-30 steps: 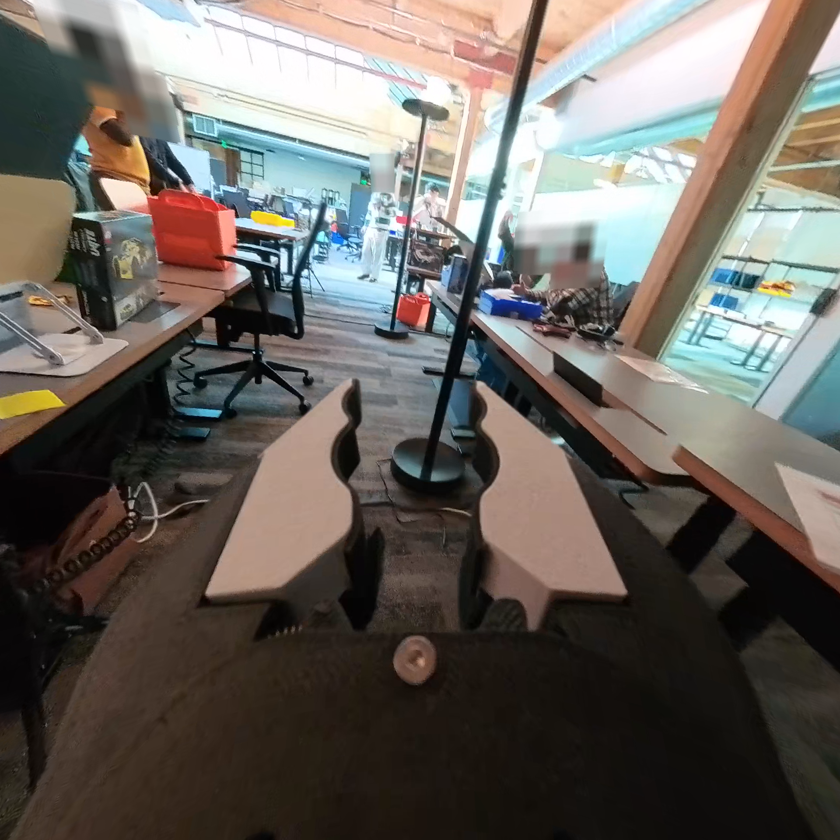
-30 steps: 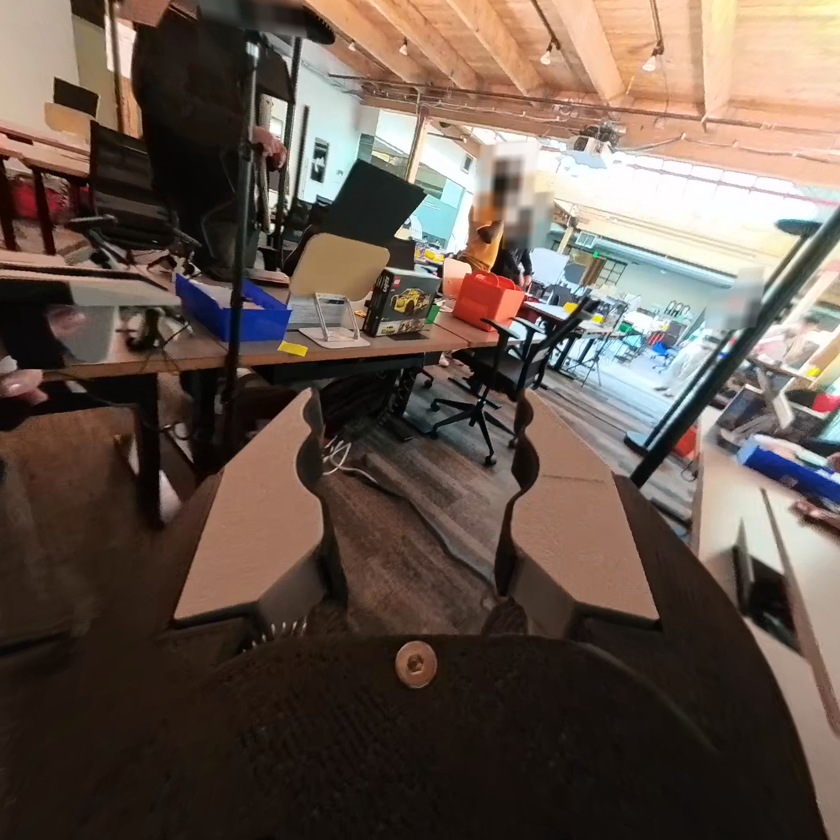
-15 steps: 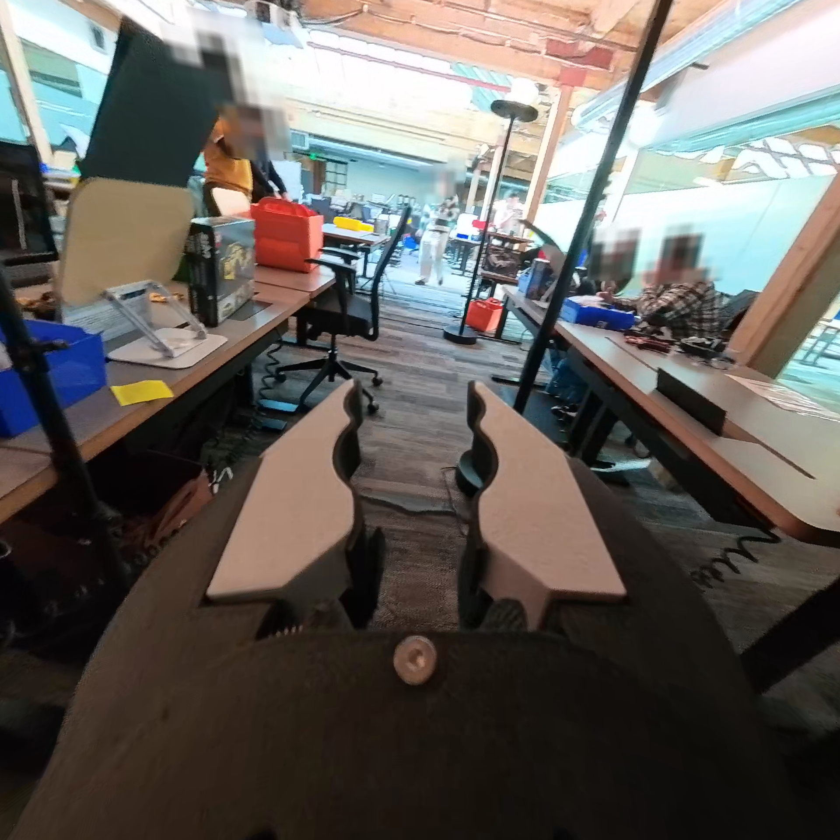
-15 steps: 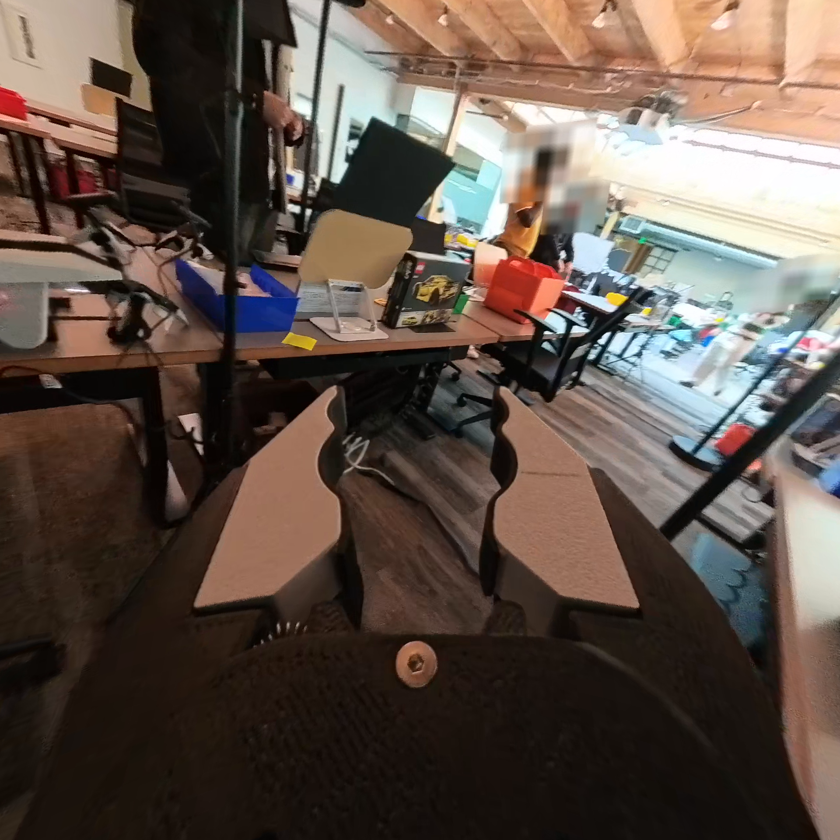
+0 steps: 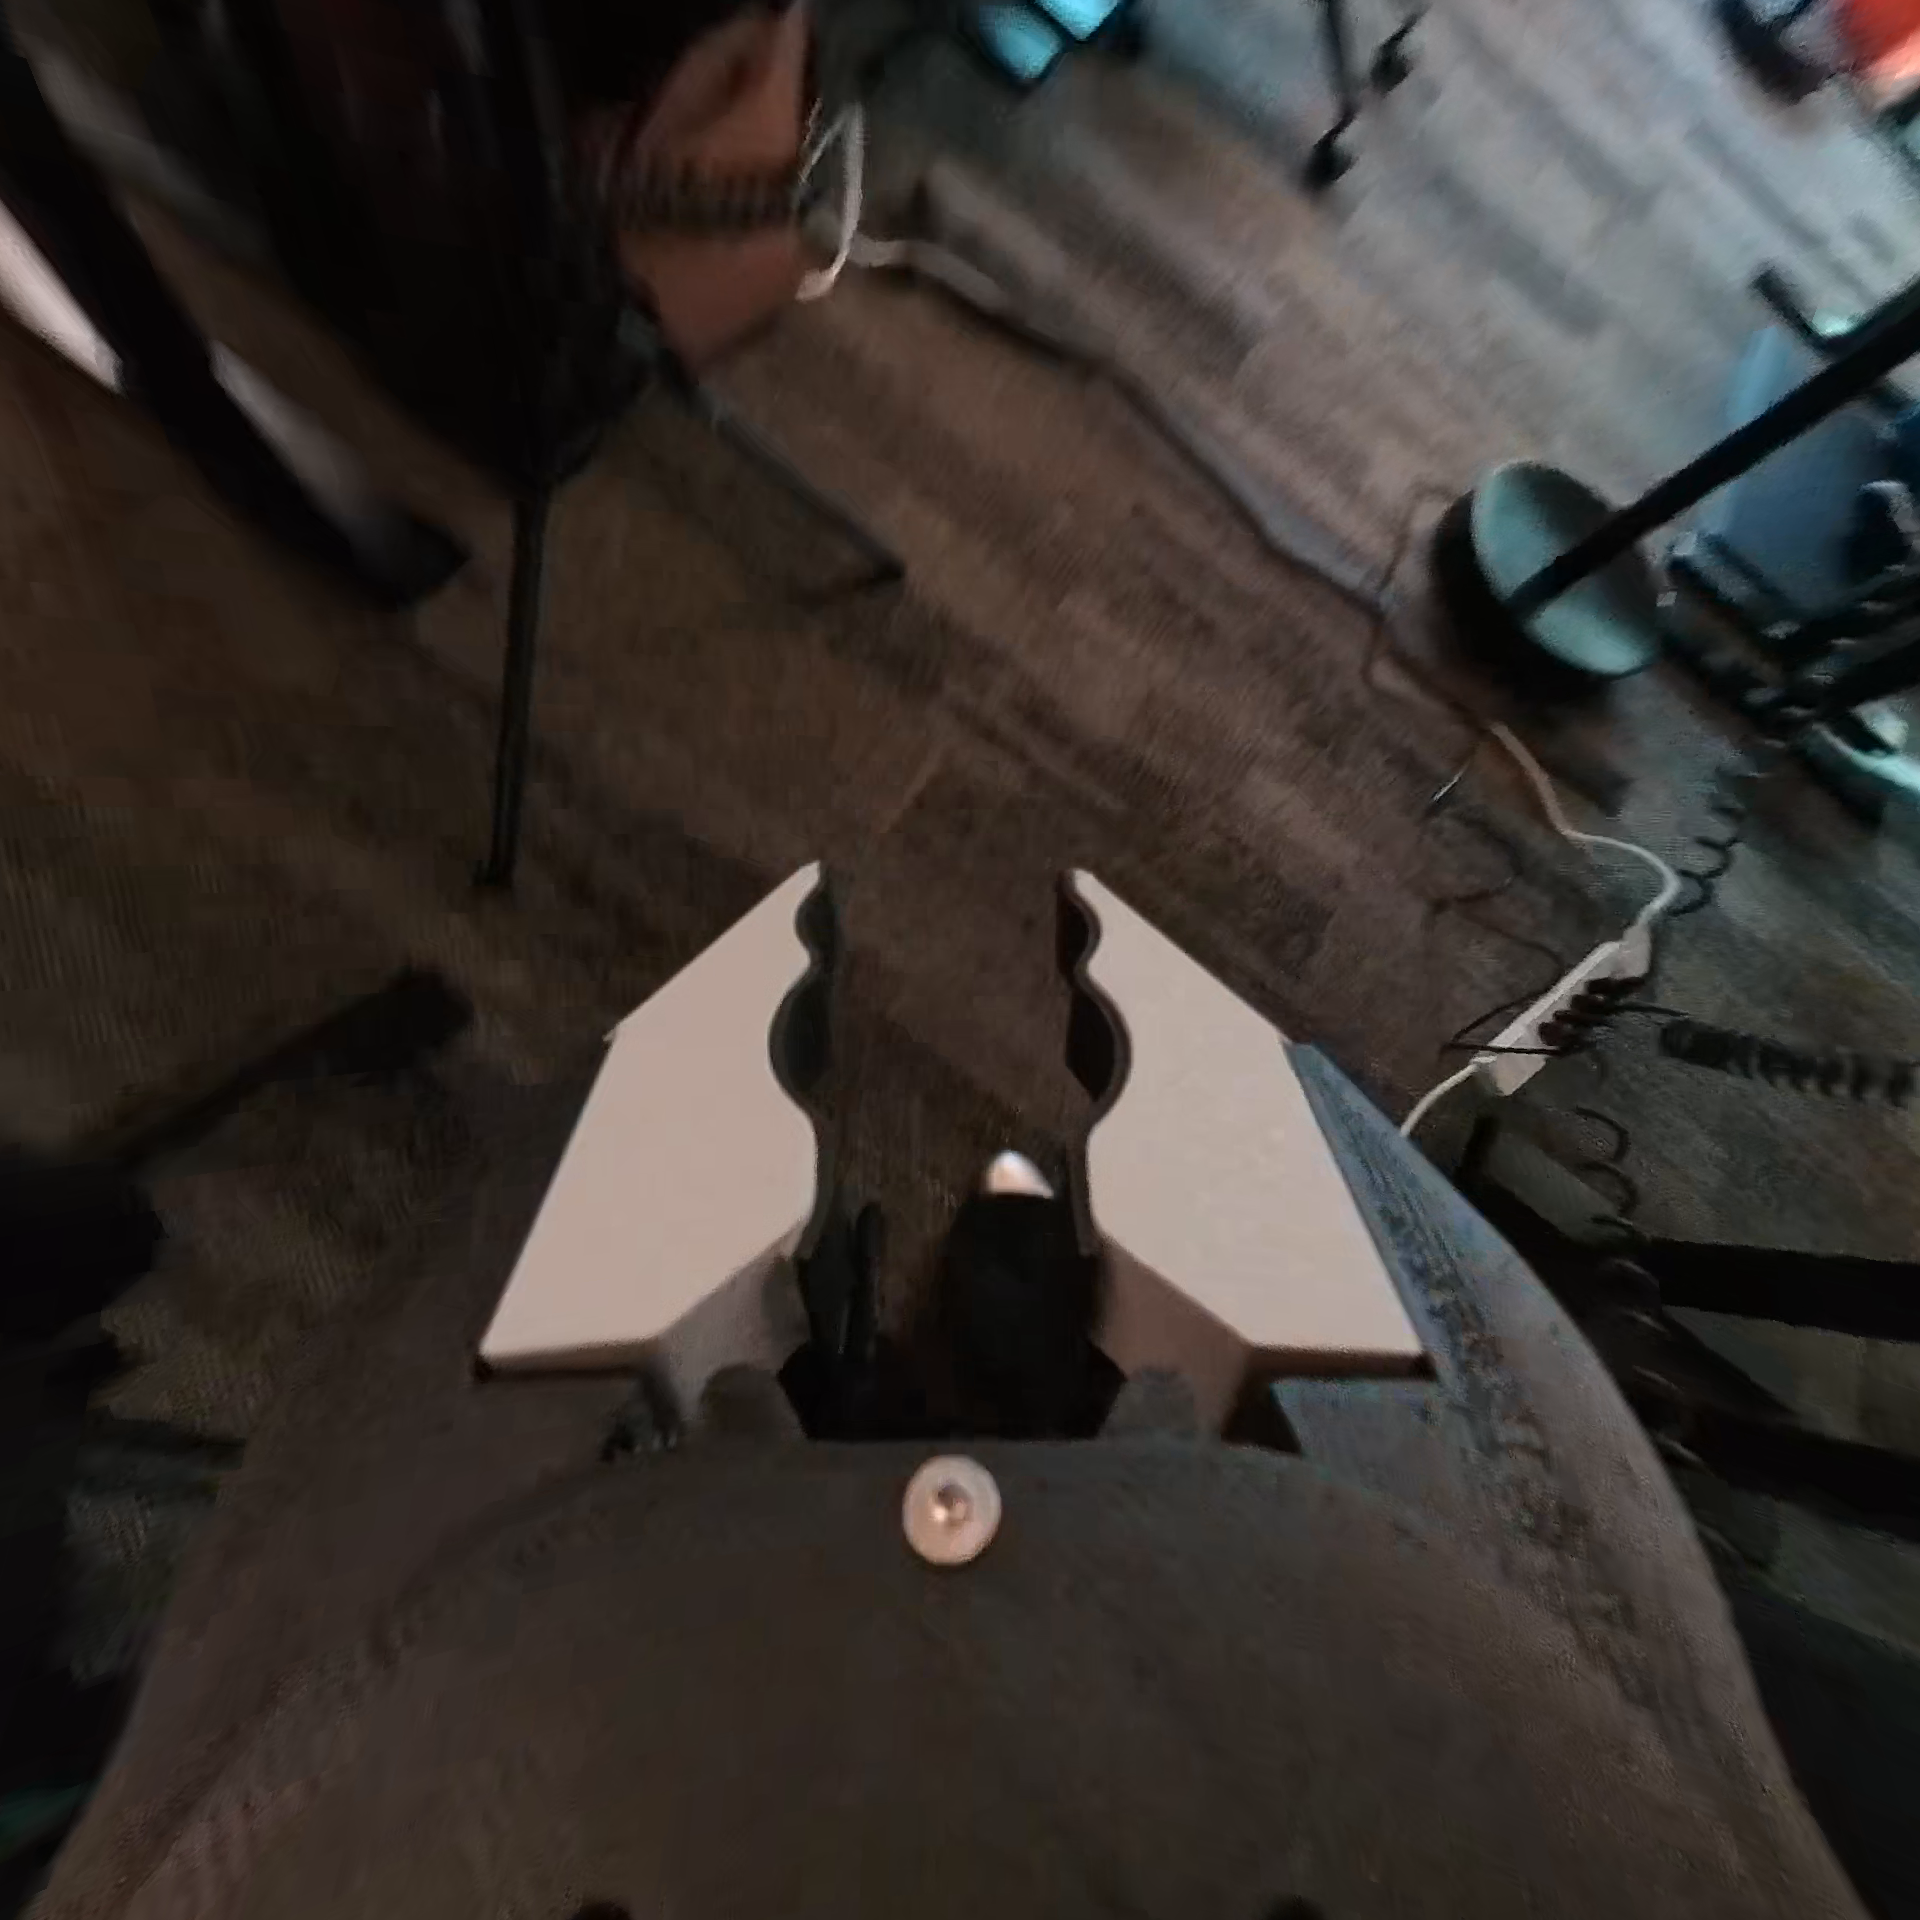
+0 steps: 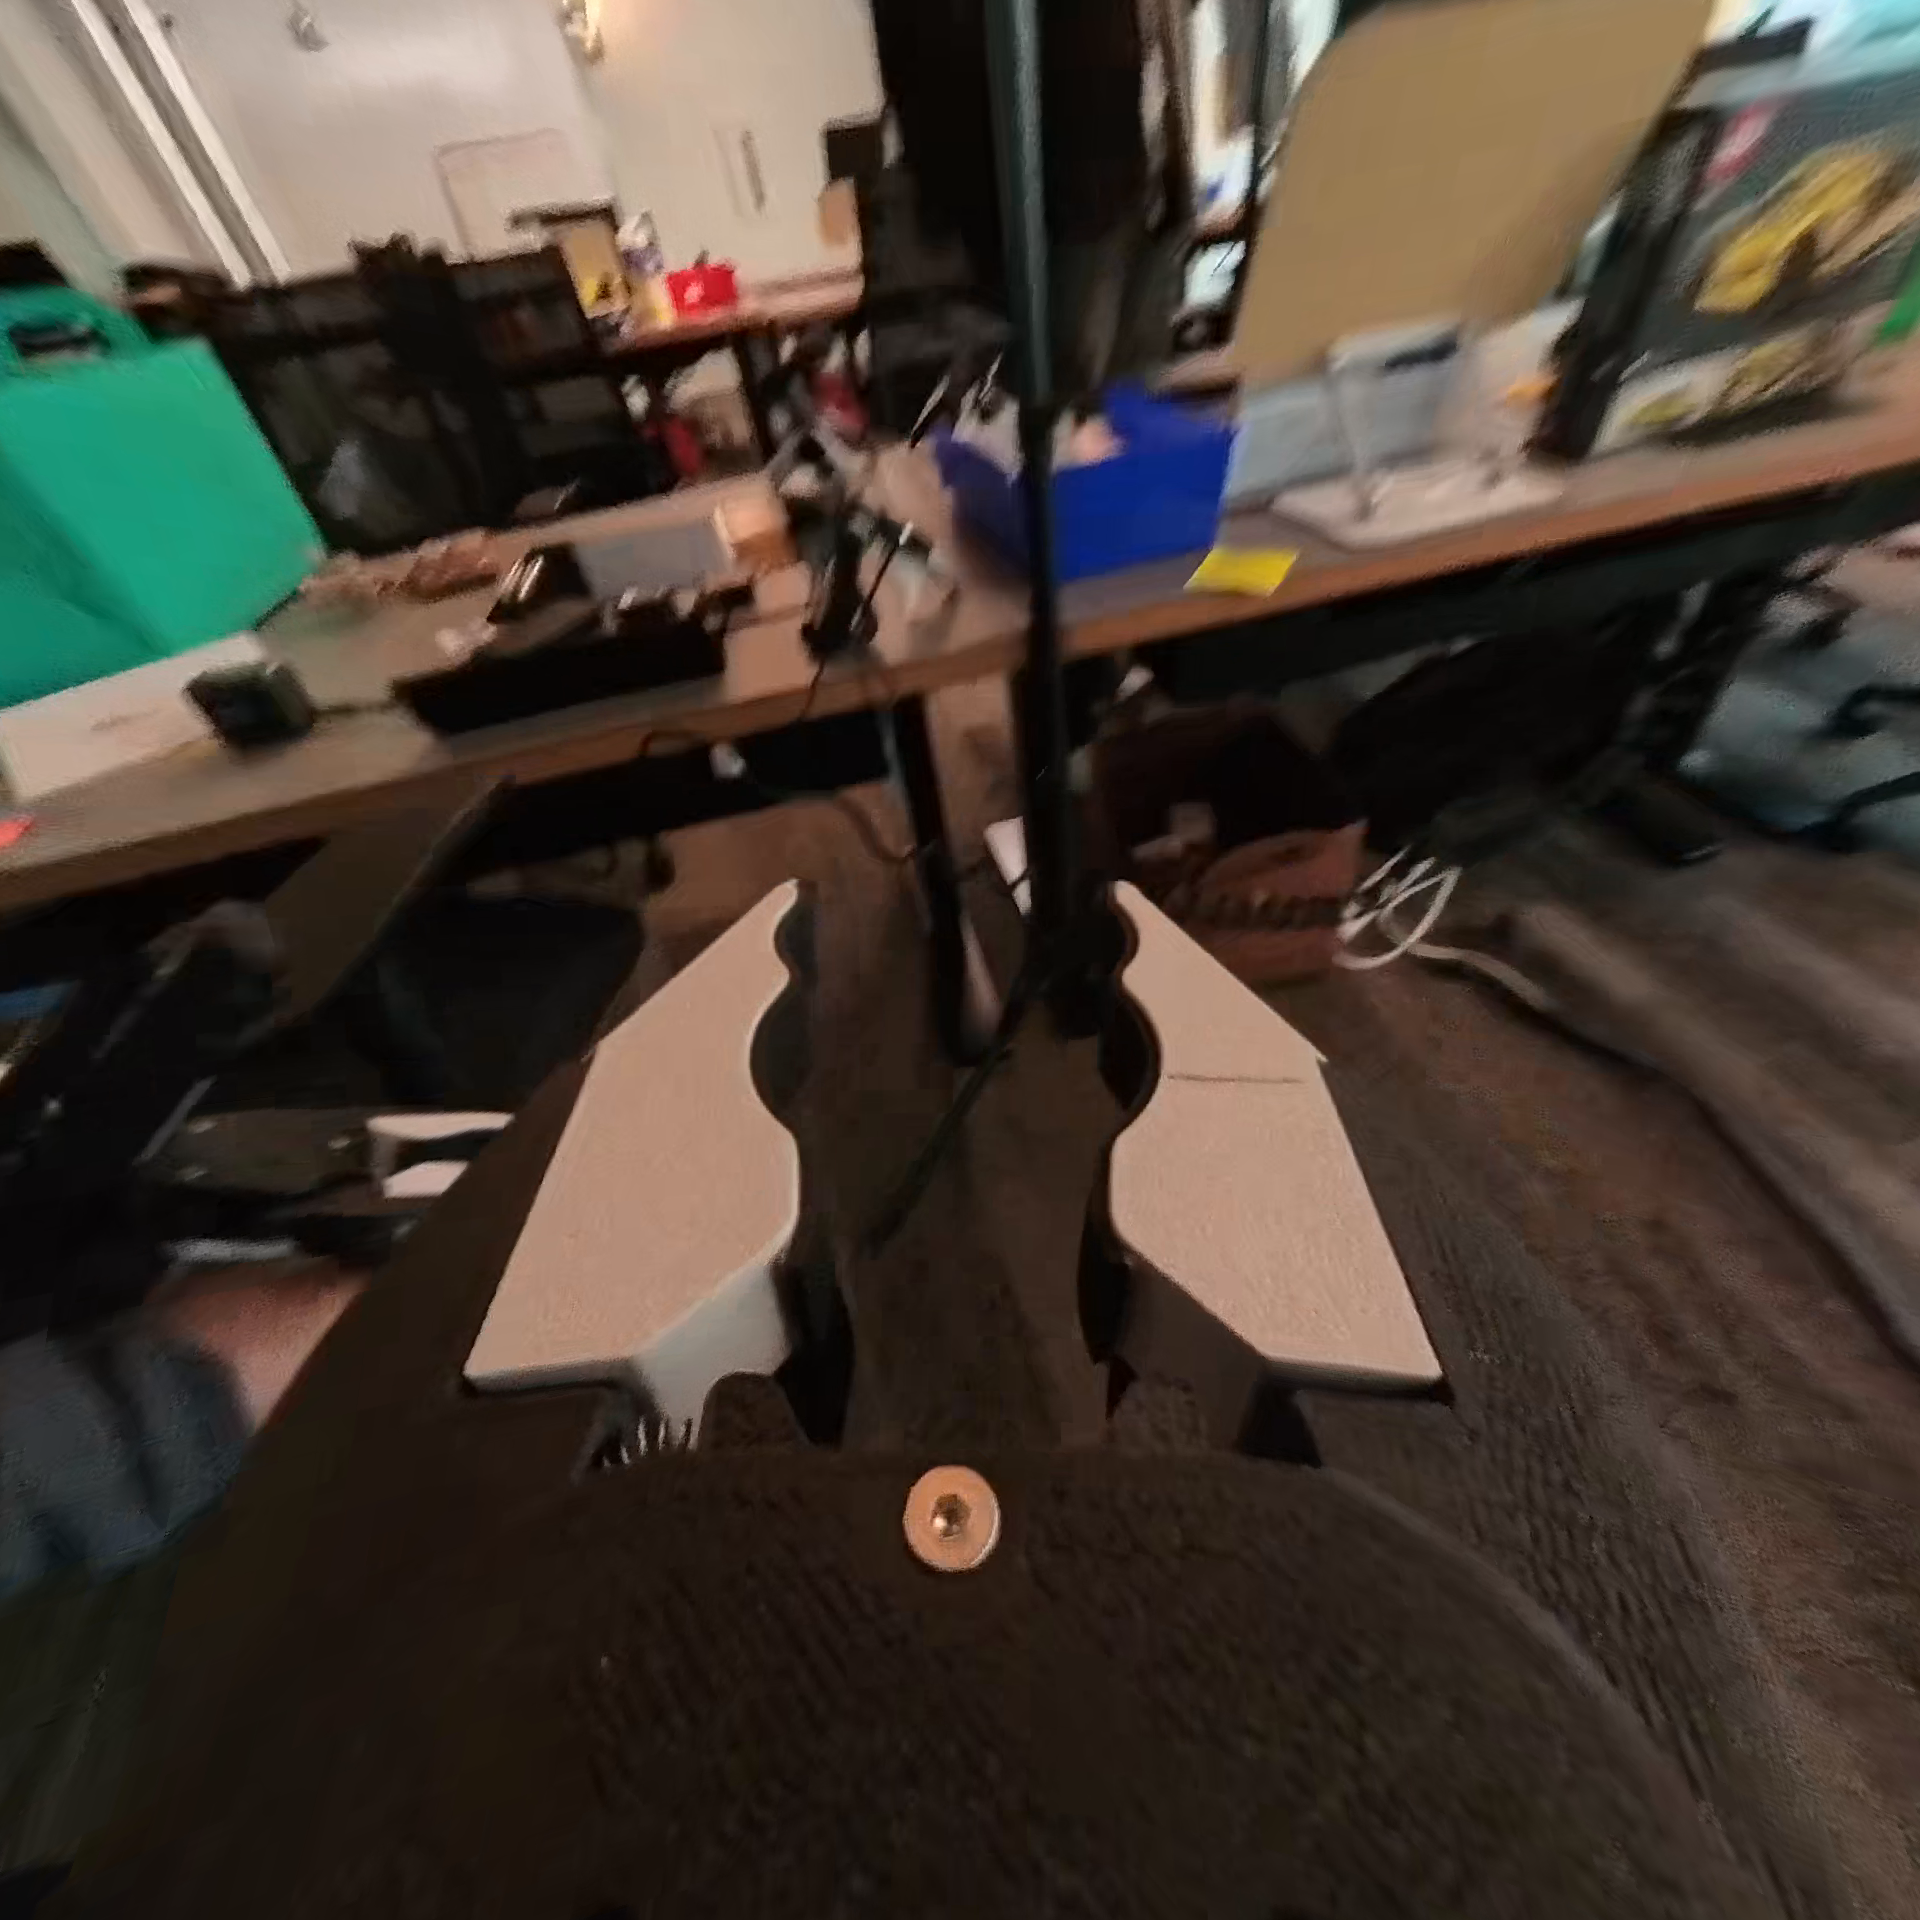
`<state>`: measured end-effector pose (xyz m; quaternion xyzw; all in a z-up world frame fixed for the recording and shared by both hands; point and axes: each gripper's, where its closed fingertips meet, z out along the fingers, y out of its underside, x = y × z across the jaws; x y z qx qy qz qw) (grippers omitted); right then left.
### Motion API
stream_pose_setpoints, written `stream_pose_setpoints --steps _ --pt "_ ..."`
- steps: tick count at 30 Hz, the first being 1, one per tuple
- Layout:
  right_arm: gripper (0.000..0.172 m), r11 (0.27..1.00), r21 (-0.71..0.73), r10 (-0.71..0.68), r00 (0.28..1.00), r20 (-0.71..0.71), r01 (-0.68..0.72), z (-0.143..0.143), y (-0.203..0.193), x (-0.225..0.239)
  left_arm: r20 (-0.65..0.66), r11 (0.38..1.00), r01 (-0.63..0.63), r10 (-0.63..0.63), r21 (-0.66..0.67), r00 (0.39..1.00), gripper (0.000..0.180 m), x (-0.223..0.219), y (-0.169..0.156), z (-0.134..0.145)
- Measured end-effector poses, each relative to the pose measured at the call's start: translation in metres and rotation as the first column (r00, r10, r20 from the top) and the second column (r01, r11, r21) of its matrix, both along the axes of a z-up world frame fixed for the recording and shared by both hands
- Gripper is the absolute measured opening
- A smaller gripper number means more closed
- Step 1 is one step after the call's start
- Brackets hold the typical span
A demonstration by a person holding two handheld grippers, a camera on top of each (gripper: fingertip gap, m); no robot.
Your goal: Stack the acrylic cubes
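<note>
My left gripper (image 5: pixel 943 904) tilts steeply down at the dark floor (image 5: pixel 1039 644), jaws partly apart, holding nothing; a white power strip (image 5: pixel 1558 997) lies to its right, a round stand base (image 5: pixel 1558 582) farther off. My right gripper (image 6: pixel 956 914) points level toward a cluttered bench (image 6: pixel 727 686), jaws parted, bare; a black tripod pole (image 6: pixel 1034 520) stands beyond its fingertips. Both views blurred.
</note>
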<state>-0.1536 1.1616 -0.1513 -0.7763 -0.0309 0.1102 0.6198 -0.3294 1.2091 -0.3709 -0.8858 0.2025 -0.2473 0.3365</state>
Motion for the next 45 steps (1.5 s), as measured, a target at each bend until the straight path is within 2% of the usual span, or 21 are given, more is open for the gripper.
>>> stream_pose_setpoints --steps 2,4,6,9,11,13,16,17,19,22,24,27,29,31,34,37,40,45 --pt "0.047 0.994 -0.088 0.068 0.998 -0.005 -0.068 -0.049 0.003 -0.02 -0.039 0.989 -0.1 0.096 -0.113 0.995 0.041 -0.019 0.0 -0.064" --pt "0.042 0.979 -0.168 0.113 0.993 -0.041 -0.119 -0.097 0.006 -0.037 -0.087 0.948 -0.233 0.218 -0.219 0.972 0.041 -0.043 0.002 -0.131" --pt "0.036 0.962 -0.226 0.134 0.985 -0.108 -0.155 -0.145 0.006 -0.054 -0.169 0.904 -0.358 0.325 -0.235 0.931 0.044 -0.073 0.01 -0.193" --pt "0.027 0.933 -0.299 0.131 0.962 -0.238 -0.201 -0.22 0.005 -0.078 -0.372 0.887 -0.403 0.304 -0.224 0.877 0.045 -0.112 0.017 -0.289" --pt "0.024 0.909 -0.35 0.119 0.945 -0.304 -0.227 -0.27 0.004 -0.089 -0.421 0.895 -0.365 0.237 -0.257 0.876 0.041 -0.118 0.025 -0.343" --pt "0.022 0.885 -0.4 0.1 0.935 -0.34 -0.24 -0.316 0.001 -0.096 -0.397 0.914 -0.341 0.236 -0.219 0.887 0.035 -0.115 0.055 -0.374" --pt "0.021 0.854 -0.452 0.1 0.934 -0.343 -0.258 -0.372 -0.006 -0.098 -0.299 0.928 -0.354 0.307 -0.118 0.904 0.034 -0.114 0.135 -0.394" --pt "0.02 0.849 -0.459 0.108 0.937 -0.333 -0.261 -0.386 -0.008 -0.096 -0.276 0.908 -0.39 0.34 -0.152 0.899 0.034 -0.119 0.164 -0.405" --pt "0.019 0.842 -0.471 0.124 0.944 -0.306 -0.263 -0.411 -0.012 -0.092 -0.227 0.829 -0.458 0.403 -0.32 0.887 0.035 -0.133 0.217 -0.432" --pt "0.017 0.819 -0.511 0.122 0.95 -0.289 -0.261 -0.435 -0.009 -0.079 -0.175 0.634 -0.504 0.508 -0.586 0.843 0.04 -0.163 0.275 -0.476" --pt "0.017 0.809 -0.52 0.146 0.95 -0.275 -0.275 -0.441 -0.007 -0.066 -0.306 0.496 -0.565 0.509 -0.659 0.804 0.041 -0.208 0.287 -0.511" --pt "0.015 0.799 -0.556 0.082 0.958 -0.273 -0.227 -0.452 0.003 -0.035 -0.526 0.326 -0.653 0.401 -0.683 0.75 0.044 -0.277 0.276 -0.551" --pt "0.015 0.808 -0.552 0.041 0.955 -0.294 -0.205 -0.451 0.01 -0.019 -0.607 0.218 -0.692 0.35 -0.689 0.714 0.054 -0.307 0.261 -0.57" --pt "0.015 0.804 -0.56 0.038 0.957 -0.286 -0.2 -0.456 0.015 -0.012 -0.654 0.14 -0.728 0.349 -0.671 0.671 0.061 -0.332 0.25 -0.584" --pt "0.013 0.786 -0.577 0.062 0.957 -0.283 -0.222 -0.461 0.017 -0.011 -0.661 0.046 -0.742 0.418 -0.669 0.623 0.064 -0.35 0.243 -0.602" --pt "0.012 0.774 -0.586 0.072 0.953 -0.296 -0.24 -0.464 0.019 -0.013 -0.679 -0.028 -0.729 0.391 -0.684 0.622 0.064 -0.355 0.227 -0.615" --pt "0.011 0.774 -0.583 0.081 0.952 -0.296 -0.247 -0.465 0.022 -0.013 -0.714 -0.055 -0.748 0.351 -0.661 0.605 0.059 -0.367 0.214 -0.624" --pt "0.01 0.768 -0.592 0.111 0.962 -0.25 -0.243 -0.469 0.024 -0.008 -0.681 -0.067 -0.729 0.422 -0.682 0.598 0.047 -0.37 0.213 -0.64"
